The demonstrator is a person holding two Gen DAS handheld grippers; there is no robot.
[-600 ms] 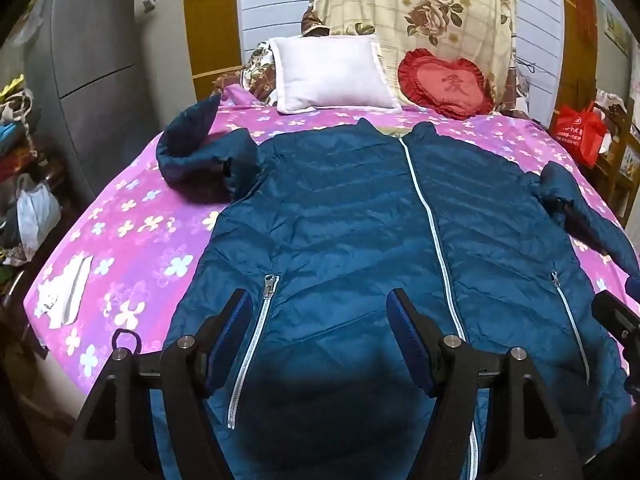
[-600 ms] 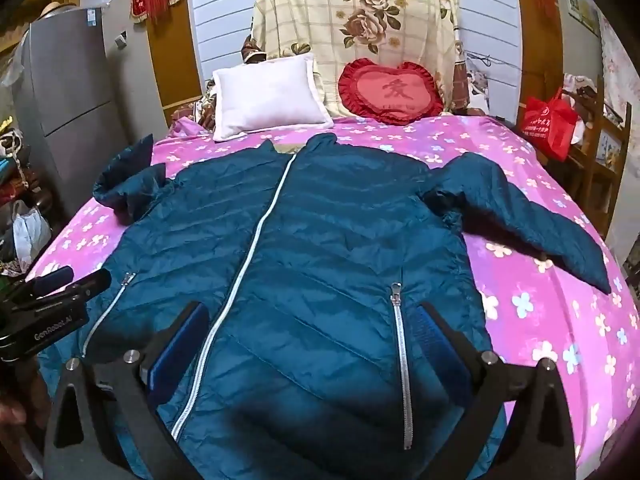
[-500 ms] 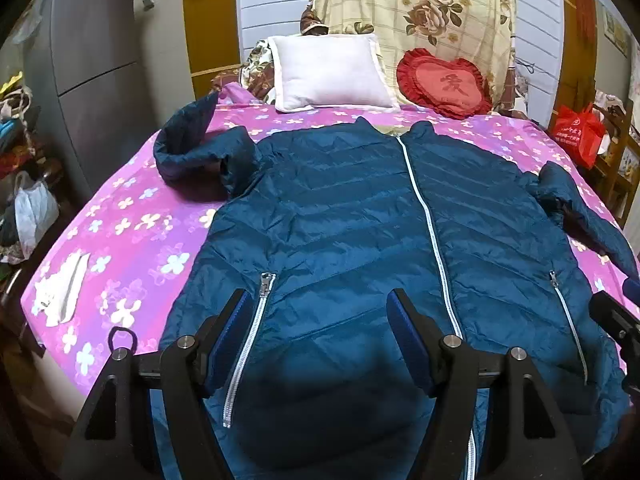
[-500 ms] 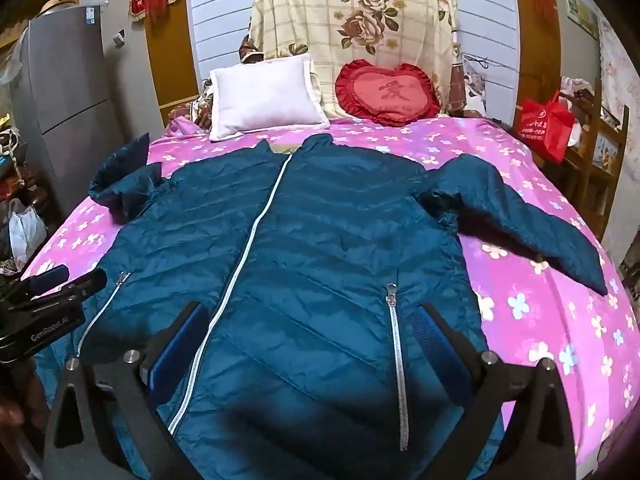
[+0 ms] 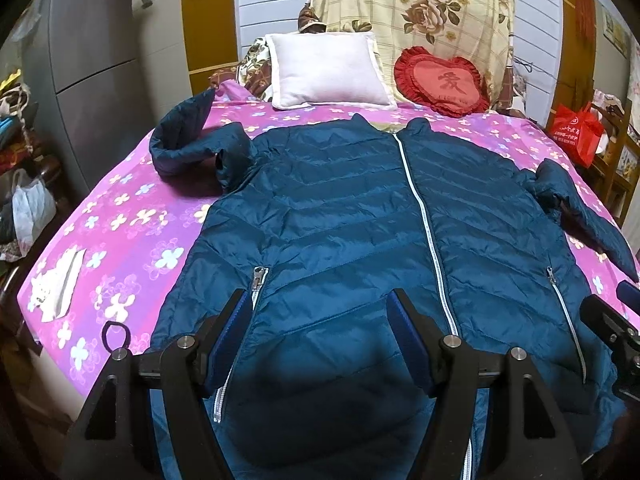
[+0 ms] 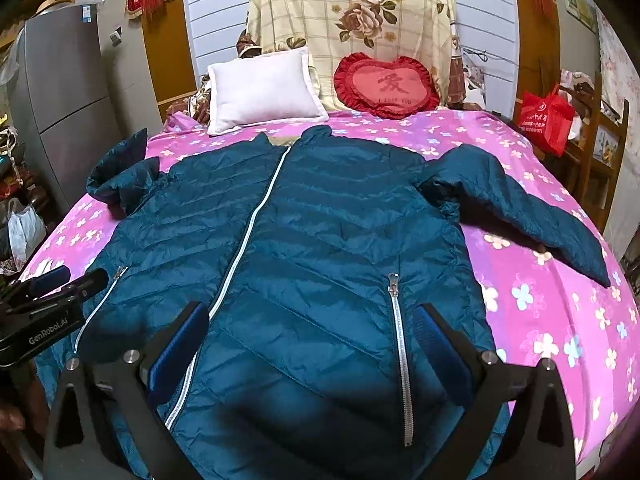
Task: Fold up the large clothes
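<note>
Teal puffer jacket (image 5: 360, 220) flat, unfolded. Left gripper (image 5: 320, 332), right gripper (image 6: 312, 344) splayed, empty; pinch sleeve (image 6: 520, 208) cuff first, fold inward.

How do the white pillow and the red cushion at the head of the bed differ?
The white pillow is rectangular; the red cushion is heart-shaped. The pillow's face is plain with a flat border, while the cushion has a ruffled edge and a character stitched at its centre. In both views the pillow sits left of the cushion. Both lean against the floral bedding behind them, beyond the collar of the blue jacket.
</note>
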